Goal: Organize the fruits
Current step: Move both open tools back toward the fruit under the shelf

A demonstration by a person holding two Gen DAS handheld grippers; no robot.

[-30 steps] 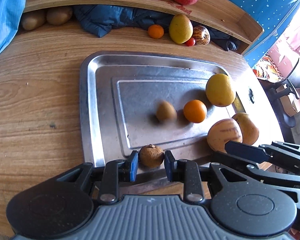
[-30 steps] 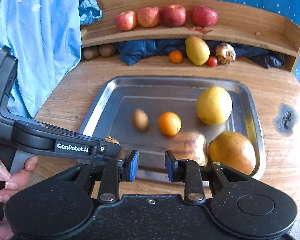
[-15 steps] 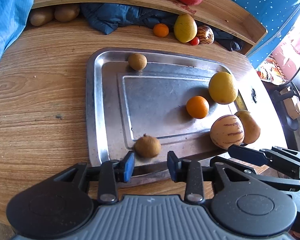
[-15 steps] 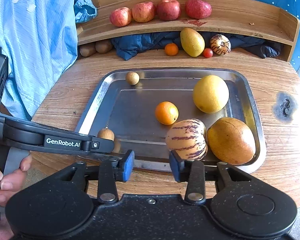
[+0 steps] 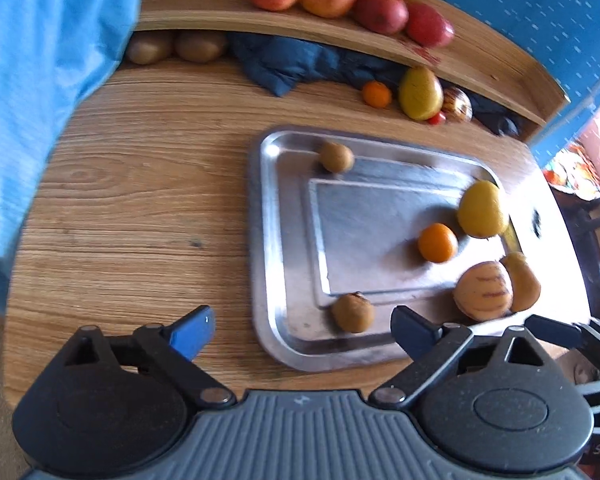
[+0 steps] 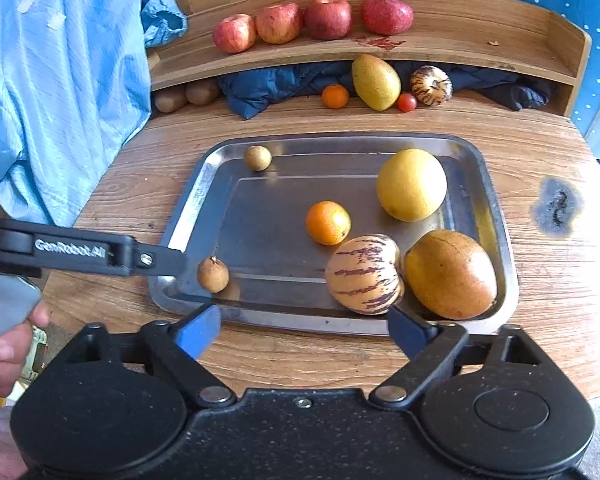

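Observation:
A steel tray on the wooden table holds two small brown fruits, an orange, a yellow round fruit, a striped melon and an orange-brown mango. My left gripper is wide open at the tray's near edge, with the nearer brown fruit lying free just ahead of its fingers. My right gripper is also wide open, empty, in front of the tray. The left gripper's finger reaches in from the left beside that brown fruit.
A curved wooden shelf at the back carries several red apples. Under it lie a dark blue cloth, a mango, a small orange, a tomato, a striped fruit and two kiwis. Light blue fabric hangs left. A hand shows lower left.
The left gripper let go of the brown fruit, drew back and opened wide. The right gripper also opened wide. The other small brown fruit rolled to the tray's far left corner and rests there.

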